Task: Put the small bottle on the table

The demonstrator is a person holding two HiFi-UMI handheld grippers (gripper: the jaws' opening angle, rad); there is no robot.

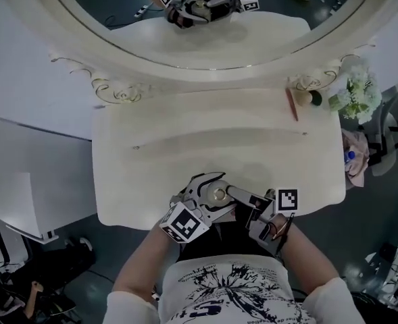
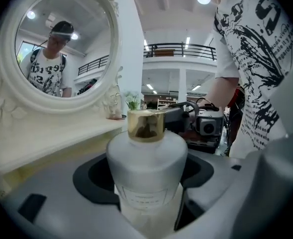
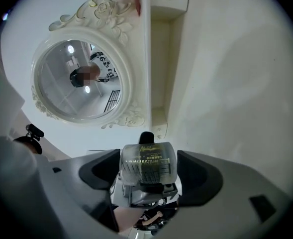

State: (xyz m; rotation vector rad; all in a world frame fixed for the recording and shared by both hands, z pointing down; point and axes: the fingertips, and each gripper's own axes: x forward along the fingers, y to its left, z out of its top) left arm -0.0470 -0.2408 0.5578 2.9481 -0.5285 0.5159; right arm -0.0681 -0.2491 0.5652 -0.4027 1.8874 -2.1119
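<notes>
The person is holding both tongs close together at the front edge of the worktop (image 1: pixel 205 137), a little right of its middle. The right tongs (image 3: pixel 148 179) are pinching the small bottle (image 3: pixel 147 162) (clear, printed, dark-capped) across its body. The left tongs (image 2: pixel 146 183) are clamping a frosted bottle (image 2: pixel 146 151) with a gold cap, standing upright. The small bottle is riding sideways, its long axis lying roughly level with the worktop, because the right tongs are rolled over. Bare worktop is waiting just beyond, toward the mirror (image 1: pixel 212 39). I'd say the right tongs are nearer the job and are needing a quarter roll first, to bring the base down.
</notes>
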